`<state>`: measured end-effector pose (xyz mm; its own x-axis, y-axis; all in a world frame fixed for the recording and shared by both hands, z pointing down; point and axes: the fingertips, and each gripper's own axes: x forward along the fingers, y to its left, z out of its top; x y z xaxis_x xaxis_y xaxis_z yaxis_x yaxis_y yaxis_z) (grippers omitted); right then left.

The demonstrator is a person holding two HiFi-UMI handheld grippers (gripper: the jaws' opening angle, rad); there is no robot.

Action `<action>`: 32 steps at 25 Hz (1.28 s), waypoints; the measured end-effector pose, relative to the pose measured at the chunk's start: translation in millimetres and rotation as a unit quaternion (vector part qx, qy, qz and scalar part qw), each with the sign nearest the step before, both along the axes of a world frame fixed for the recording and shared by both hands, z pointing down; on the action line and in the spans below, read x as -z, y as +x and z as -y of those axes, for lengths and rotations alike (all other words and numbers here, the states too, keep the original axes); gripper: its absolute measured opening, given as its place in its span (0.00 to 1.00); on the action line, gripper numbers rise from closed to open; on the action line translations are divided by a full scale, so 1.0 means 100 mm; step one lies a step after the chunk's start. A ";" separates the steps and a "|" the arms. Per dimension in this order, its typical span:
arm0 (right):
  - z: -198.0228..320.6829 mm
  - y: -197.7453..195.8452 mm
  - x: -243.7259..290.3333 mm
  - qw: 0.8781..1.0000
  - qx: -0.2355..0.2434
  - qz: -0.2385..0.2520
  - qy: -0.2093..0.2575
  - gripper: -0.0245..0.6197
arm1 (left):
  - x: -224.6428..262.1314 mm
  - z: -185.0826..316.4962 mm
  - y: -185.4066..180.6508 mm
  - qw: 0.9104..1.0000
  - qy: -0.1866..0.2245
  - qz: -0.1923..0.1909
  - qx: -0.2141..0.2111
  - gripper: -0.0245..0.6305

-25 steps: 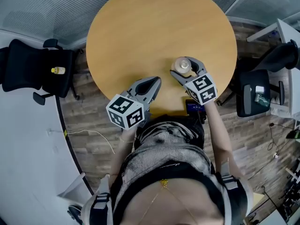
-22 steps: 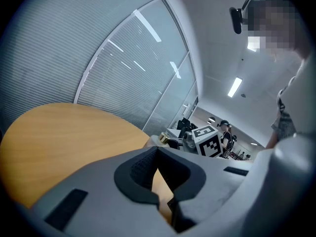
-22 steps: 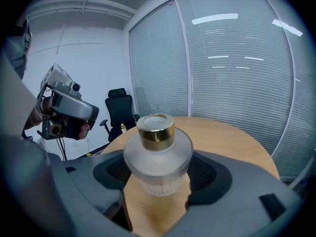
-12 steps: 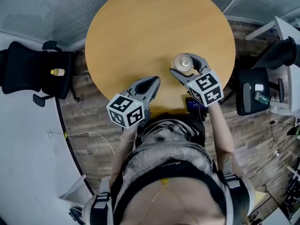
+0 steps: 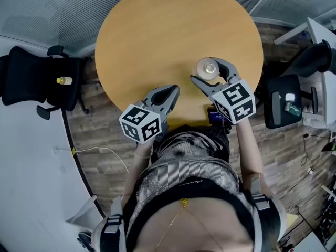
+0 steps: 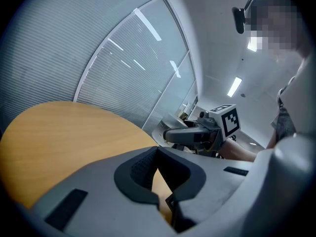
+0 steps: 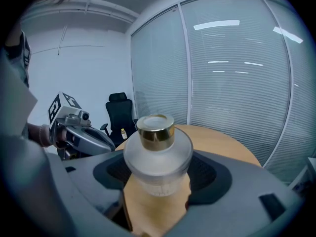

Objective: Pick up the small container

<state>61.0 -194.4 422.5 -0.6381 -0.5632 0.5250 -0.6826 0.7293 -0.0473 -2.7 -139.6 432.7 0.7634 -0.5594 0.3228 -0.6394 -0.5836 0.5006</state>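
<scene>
My right gripper (image 5: 211, 69) has risen and drifted outward since a second ago, fingers clamped on the small jar (image 7: 157, 152), which seems just clear of the counter (image 5: 168, 30): pickup nearly done. My left gripper (image 5: 171, 92) idles, fingers pinched together.

The round table (image 5: 168, 30) is set in front of the person, with a glazed wall with blinds (image 5: 58, 14) behind its far edge. The small container (image 5: 208, 67) is found over the table's near right part, enclosed between the jaws of the right gripper (image 5: 210, 72), with both pads against its sides. The left gripper (image 5: 171, 91) is placed left of the container and nearer, over the table's near edge, its jaws closed with nothing between. An office chair (image 5: 34, 80) is placed left of the table, with a small bottle (image 5: 64, 80) on its seat. A second chair (image 5: 283, 106) is seen right of the table.
</scene>
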 end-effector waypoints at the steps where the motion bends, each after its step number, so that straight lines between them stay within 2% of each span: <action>1: -0.01 0.00 0.02 1.000 -0.001 0.002 0.001 0.56 | 0.00 0.00 0.00 1.000 0.000 0.000 0.000 0.04; 8: -0.02 0.06 0.10 1.000 -0.017 -0.007 0.001 0.56 | -0.02 0.00 0.03 1.000 -0.003 -0.004 -0.004 0.04; 16: -0.04 0.06 0.17 1.000 -0.024 0.011 -0.001 0.56 | -0.03 -0.03 0.01 1.000 -0.006 -0.007 -0.005 0.04; 32: -0.05 0.09 0.22 0.999 -0.030 0.012 -0.001 0.56 | -0.02 -0.05 0.05 1.000 -0.007 -0.013 -0.012 0.04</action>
